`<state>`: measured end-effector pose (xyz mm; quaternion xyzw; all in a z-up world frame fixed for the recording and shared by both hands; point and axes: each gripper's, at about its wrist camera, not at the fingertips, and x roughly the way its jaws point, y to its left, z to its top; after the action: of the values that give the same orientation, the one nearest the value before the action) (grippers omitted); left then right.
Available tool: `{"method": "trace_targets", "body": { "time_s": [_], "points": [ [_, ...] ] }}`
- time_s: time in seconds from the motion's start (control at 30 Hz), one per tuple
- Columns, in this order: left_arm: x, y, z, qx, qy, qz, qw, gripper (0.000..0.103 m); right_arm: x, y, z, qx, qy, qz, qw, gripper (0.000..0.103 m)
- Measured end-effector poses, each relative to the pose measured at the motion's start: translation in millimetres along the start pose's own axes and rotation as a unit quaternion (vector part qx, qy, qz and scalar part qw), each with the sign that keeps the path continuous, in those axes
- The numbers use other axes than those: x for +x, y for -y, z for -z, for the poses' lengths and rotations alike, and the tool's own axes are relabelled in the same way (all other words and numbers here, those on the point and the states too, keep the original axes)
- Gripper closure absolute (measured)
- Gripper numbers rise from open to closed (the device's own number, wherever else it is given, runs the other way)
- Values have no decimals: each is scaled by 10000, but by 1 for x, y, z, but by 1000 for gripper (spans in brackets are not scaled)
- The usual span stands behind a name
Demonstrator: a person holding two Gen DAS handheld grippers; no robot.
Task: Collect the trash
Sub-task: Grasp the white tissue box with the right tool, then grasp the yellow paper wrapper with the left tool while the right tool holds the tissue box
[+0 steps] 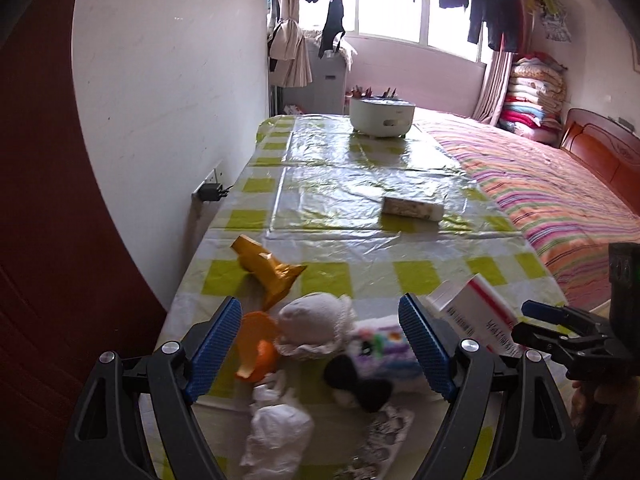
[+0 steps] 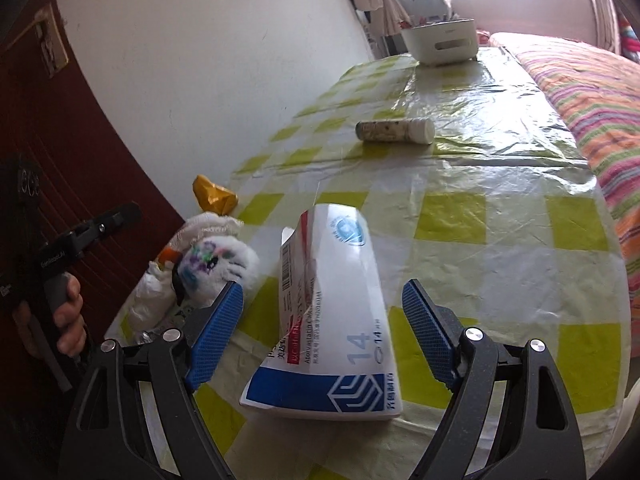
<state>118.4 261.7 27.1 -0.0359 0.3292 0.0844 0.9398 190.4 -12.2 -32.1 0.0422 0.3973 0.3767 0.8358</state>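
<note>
Trash lies in a heap at the near left corner of the tabletop [image 1: 360, 184], which is covered in a shiny yellow-and-white checked plastic sheet. My left tool [image 1: 320, 344] hangs over that heap with its blue pads spread wide, gripping nothing. Between and below its pads I see an orange peel [image 1: 256, 348], a grey-white knitted ball [image 1: 312, 320], a crumpled white plastic bag [image 1: 280, 432] and a small white soft toy with black patches [image 1: 372, 356]. Just beyond them a crumpled golden wrapper [image 1: 272, 272] lies near the wall-side edge.

My right tool [image 2: 322, 336] is also wide open and empty. A white medicine box [image 2: 332, 312] with blue and red print lies flat on the tabletop between its pads, touched by neither pad. To the left of the box sit the soft toy and the knitted ball, close beside each other.

Farther along the tabletop a small bottle [image 2: 396, 131] lies on its side, well apart from the heap. At the far end stands a white round pot [image 1: 382, 116]. A bed [image 1: 560, 184] with a striped cover runs along the tabletop's right side.
</note>
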Motion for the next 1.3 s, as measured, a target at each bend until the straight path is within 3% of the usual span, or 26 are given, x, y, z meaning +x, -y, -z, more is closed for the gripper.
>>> {"method": "trace_targets", "body": {
  "time_s": [0.53, 0.63, 0.67, 0.9, 1.3],
  "points": [
    [11, -49, 11, -249, -425, 42, 9988, 24, 33, -22, 3, -520, -662, 539, 9950, 22],
    [14, -53, 14, -269, -504, 76, 9983, 24, 38, -28, 7, -659, -799, 625, 9927, 24],
    [15, -53, 15, -258, -552, 83, 9981, 24, 38, -30, 8, -704, -813, 697, 9917, 32],
    [23, -57, 19, -262, -715, 26, 9971, 24, 28, -36, 14, -744, -732, 635, 9925, 37],
    [50, -77, 14, -729, -823, 90, 9939, 24, 5, -5, 15, 113, -275, 390, 9988, 36]
  ]
}}
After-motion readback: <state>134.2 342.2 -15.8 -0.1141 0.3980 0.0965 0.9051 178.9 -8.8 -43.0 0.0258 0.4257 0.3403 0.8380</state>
